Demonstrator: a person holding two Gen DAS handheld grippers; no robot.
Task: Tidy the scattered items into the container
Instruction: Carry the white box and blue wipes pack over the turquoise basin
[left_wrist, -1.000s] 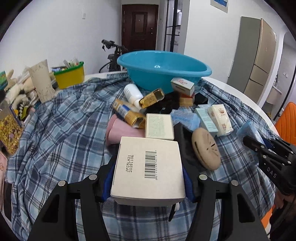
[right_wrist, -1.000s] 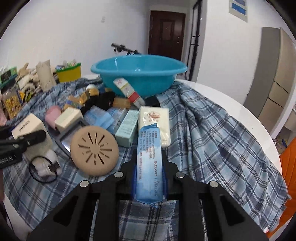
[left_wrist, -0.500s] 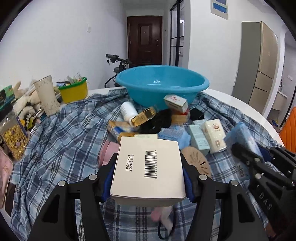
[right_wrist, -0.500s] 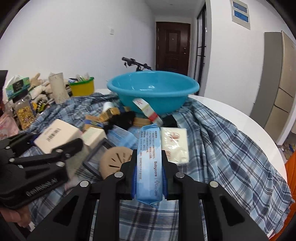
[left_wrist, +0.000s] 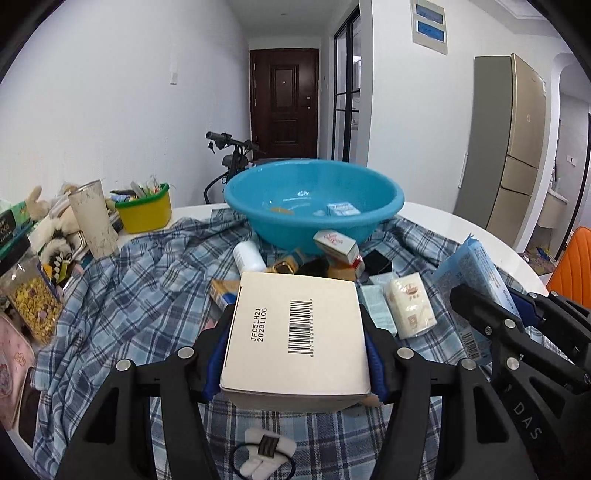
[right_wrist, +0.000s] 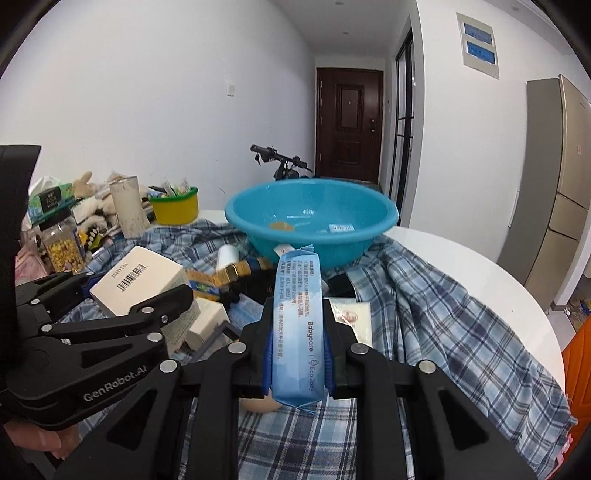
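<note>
Blue wipes pack (right_wrist: 297, 325) squeezed in right gripper (right_wrist: 297, 354) | white barcode box (left_wrist: 295, 334) squeezed in left gripper (left_wrist: 295, 354) | blue basin (left_wrist: 314, 201) behind, 2 things inside

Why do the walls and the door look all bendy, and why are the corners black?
Left wrist view: a fisheye lens bows the fridge and walls, its round rim blackens the corners, and the white box up close looks huge but sharp. Right wrist view: same curving on the door, and the blue basin shows soft shine, no harsh glare.
</note>
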